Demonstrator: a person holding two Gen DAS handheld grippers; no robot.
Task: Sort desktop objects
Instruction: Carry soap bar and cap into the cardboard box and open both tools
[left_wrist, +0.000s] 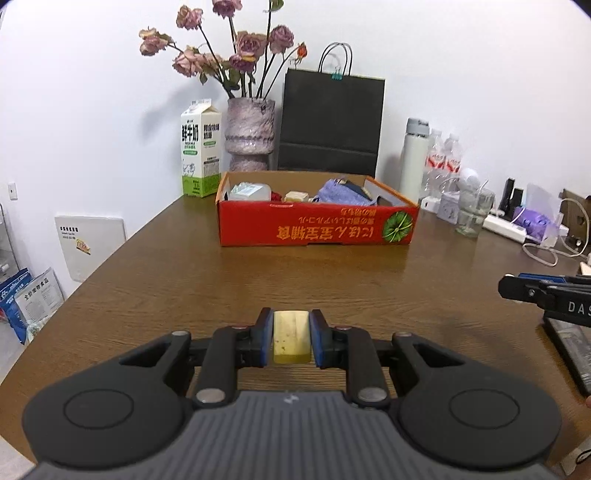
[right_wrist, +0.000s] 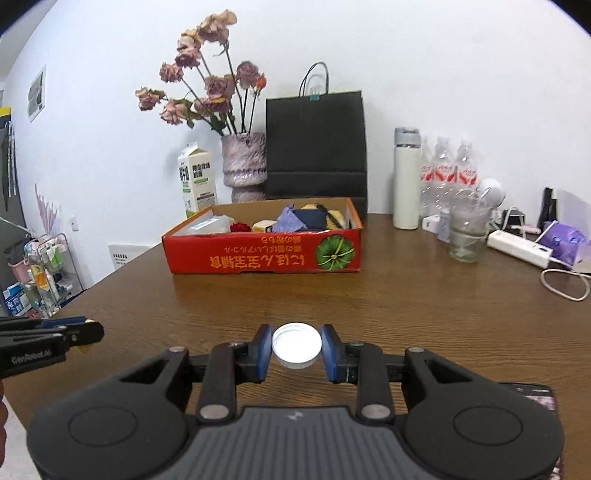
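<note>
My left gripper (left_wrist: 291, 338) is shut on a small yellow block (left_wrist: 291, 336) and holds it over the brown table (left_wrist: 184, 266). My right gripper (right_wrist: 296, 349) is shut on a white round cap (right_wrist: 296, 345), also above the table. A red cardboard box (left_wrist: 317, 225) stands ahead in the middle of the table; it also shows in the right wrist view (right_wrist: 264, 253). It holds a plastic container, a purple cloth, a yellow block and other small items. Each gripper shows at the edge of the other's view, the right one (left_wrist: 546, 295) and the left one (right_wrist: 51, 338).
Behind the box stand a milk carton (left_wrist: 200, 149), a vase of dried roses (left_wrist: 251, 134) and a black paper bag (left_wrist: 330, 125). At the right are a white flask (left_wrist: 414, 158), water bottles (right_wrist: 448, 173), a glass (right_wrist: 468, 232), a power strip (right_wrist: 519, 253) and cables. A dark pad (left_wrist: 570, 350) lies at the right edge.
</note>
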